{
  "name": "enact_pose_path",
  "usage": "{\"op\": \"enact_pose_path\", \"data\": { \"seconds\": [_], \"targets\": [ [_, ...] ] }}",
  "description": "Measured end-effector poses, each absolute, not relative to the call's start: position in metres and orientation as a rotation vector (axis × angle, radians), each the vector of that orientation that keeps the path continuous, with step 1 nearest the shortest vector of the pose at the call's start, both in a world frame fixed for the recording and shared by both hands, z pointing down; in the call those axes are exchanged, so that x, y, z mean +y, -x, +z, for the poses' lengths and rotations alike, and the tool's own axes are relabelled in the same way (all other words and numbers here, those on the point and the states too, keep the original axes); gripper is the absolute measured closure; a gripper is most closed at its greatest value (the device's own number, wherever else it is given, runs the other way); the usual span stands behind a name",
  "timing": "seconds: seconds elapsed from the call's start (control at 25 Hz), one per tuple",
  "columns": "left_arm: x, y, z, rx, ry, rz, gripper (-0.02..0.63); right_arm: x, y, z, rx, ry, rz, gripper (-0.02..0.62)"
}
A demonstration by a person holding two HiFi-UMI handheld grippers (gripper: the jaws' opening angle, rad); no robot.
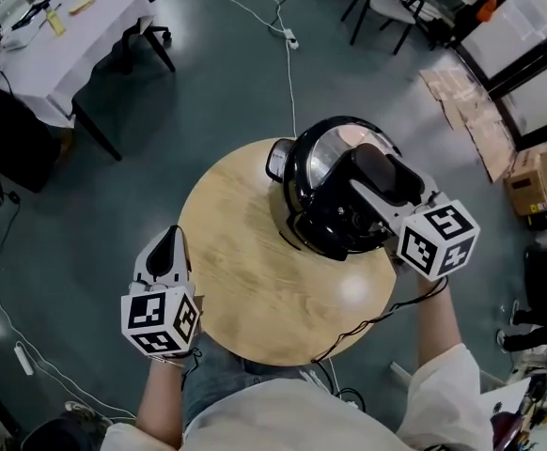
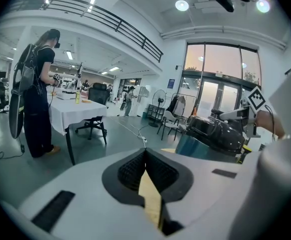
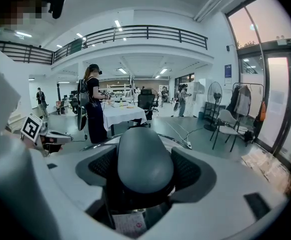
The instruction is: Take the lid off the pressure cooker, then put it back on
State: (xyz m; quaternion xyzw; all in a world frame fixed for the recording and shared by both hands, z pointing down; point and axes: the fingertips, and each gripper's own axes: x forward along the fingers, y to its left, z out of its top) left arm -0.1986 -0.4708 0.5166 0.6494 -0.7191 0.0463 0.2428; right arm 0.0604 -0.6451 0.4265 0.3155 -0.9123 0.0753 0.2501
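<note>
The pressure cooker [image 1: 335, 205] stands on the upper right part of a round wooden table [image 1: 245, 261], right of centre in the head view, and its shiny steel lid [image 1: 319, 153] is on the black pot. A dark, rounded handle [image 1: 372, 163] runs across the top of the lid. The right gripper [image 1: 386, 191] reaches in from the lower right and takes this handle between its jaws. In the right gripper view the handle [image 3: 145, 159] fills the gap and the ribbed black pads [image 3: 188, 169] lie against its two sides, so the tool is closed on it. Its marker cube [image 1: 436, 238] sits just right of the cooker, at the table's right edge. A thin black cord [image 1: 377, 318] runs over the table's lower right rim. The left gripper [image 1: 168, 242] is at the table's left edge, well apart from the cooker, with its own marker cube [image 1: 161, 319] below it in the frame. In the left gripper view its jaws meet at the tips with nothing held, bare wood shows through the slit behind them, and the cooker [image 2: 220, 131] appears at the right. Around the table lies a grey floor [image 1: 208, 92] crossed by a white cable [image 1: 288, 73]. A table with a white cloth [image 1: 62, 40] fills the upper left corner. Flattened cardboard [image 1: 471, 111] and a box [image 1: 527, 181] lie at the right edge. A person in dark clothes [image 2: 38, 94] stands beside that white table in the left gripper view.
</note>
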Motion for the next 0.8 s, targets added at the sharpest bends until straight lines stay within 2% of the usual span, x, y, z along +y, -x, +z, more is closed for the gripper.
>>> {"op": "enact_pose_path", "data": {
  "seconds": [0.8],
  "targets": [
    [-0.460,0.202,0.510,-1.993,-1.776,0.123,0.611,-0.645,-0.059,0.430,-2.464,-0.785,0.234,0.295]
  ]
}}
